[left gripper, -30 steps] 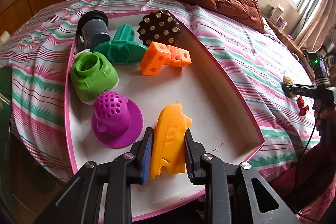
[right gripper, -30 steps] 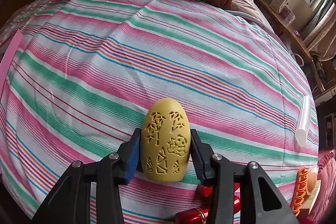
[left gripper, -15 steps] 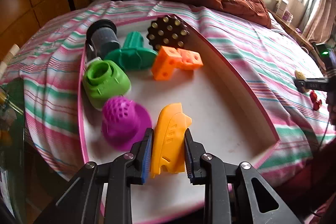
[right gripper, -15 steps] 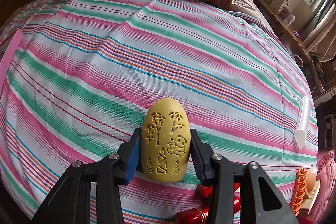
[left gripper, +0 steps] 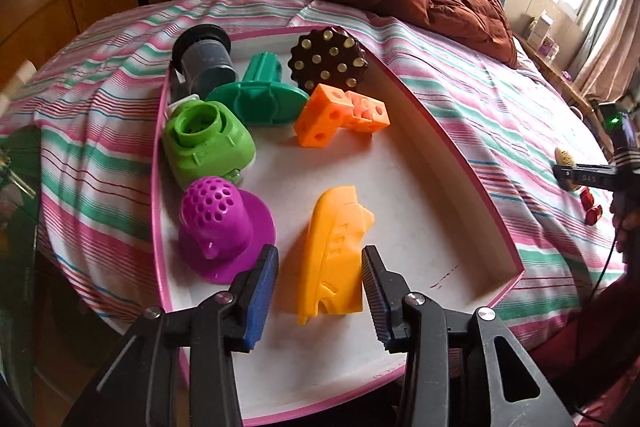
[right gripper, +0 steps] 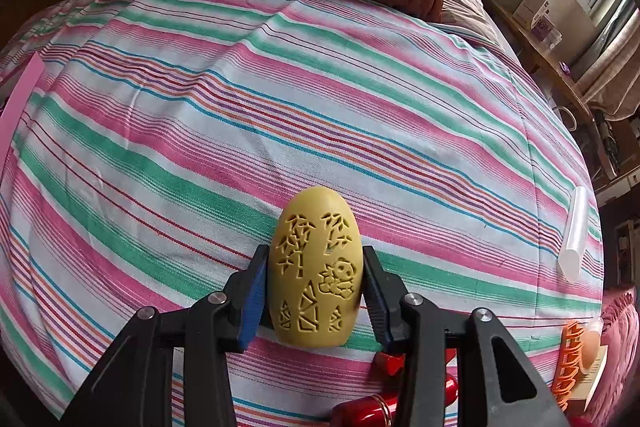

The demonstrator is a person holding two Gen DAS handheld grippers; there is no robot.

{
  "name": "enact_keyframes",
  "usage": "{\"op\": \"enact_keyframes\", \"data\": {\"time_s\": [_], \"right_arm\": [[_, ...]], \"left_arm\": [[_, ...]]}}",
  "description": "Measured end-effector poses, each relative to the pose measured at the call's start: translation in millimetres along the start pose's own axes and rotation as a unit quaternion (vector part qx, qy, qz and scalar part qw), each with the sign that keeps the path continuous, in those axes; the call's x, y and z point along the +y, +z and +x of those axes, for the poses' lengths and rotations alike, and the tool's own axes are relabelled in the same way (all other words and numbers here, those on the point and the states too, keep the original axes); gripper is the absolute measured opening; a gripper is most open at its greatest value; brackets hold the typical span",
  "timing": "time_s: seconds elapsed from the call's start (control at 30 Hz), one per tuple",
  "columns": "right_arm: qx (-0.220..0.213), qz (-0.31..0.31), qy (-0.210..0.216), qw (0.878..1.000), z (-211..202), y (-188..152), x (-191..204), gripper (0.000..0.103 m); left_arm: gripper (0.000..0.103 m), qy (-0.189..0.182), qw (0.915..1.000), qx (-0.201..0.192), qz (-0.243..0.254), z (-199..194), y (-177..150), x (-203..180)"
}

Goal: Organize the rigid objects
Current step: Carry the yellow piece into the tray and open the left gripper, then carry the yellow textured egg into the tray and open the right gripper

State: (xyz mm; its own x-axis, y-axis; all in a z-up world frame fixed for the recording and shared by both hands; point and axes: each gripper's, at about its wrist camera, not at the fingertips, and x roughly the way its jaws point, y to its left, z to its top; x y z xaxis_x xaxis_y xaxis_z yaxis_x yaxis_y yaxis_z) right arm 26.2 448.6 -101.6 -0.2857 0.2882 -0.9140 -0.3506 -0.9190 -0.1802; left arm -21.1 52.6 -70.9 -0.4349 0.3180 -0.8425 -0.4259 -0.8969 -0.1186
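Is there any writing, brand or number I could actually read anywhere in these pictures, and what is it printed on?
"DAS": pale letters on the black bar of the right gripper, seen from the left camera; possibly more follows, too small to tell.
Raised marks on the orange-yellow boat-shaped plastic piece in the white pink-rimmed tray: unreadable.
Faint marks on the tray's near rim: too blurred.
Boxes on the window shelf: print too small.
Carved yellow egg: pictures only, no words.

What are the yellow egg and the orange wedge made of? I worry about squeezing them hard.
Yellow egg: probably rigid matte plastic, possibly 3D-printed; sharp cut-out patterns suggest a hollow shell. Orange wedge: hard plastic, slightly glossy, with crisp moulded edges.
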Motion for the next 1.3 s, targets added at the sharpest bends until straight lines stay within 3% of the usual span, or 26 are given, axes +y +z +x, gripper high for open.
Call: {"op": "enact_keyframes", "data": {"time_s": [0.23,0.37,0.93,1.03,1.3], "right_arm": [[0.002,0.003,0.003,1.000,3,2,-2,0.044],[0.002,0.003,0.003,1.000,6,3,-2,0.044],[0.008,-0.014,0.031,0.999,1,6,16,0.044],[0.010,-0.017,0.058,0.998,-3,6,28,0.044],[0.008,-0.040,0.074,0.996,-8,5,59,0.044]], "left_arm": [[0.042,0.032,0.9991,-0.021,0.016,-9,3,-4],[0.048,0.041,0.9983,-0.034,0.024,-16,6,-6],[0.048,0.038,0.9973,-0.063,0.000,-39,15,1],[0.048,0.039,0.9970,-0.066,-0.005,-41,14,3],[0.048,0.038,0.9965,-0.074,-0.008,-45,12,5]]}}
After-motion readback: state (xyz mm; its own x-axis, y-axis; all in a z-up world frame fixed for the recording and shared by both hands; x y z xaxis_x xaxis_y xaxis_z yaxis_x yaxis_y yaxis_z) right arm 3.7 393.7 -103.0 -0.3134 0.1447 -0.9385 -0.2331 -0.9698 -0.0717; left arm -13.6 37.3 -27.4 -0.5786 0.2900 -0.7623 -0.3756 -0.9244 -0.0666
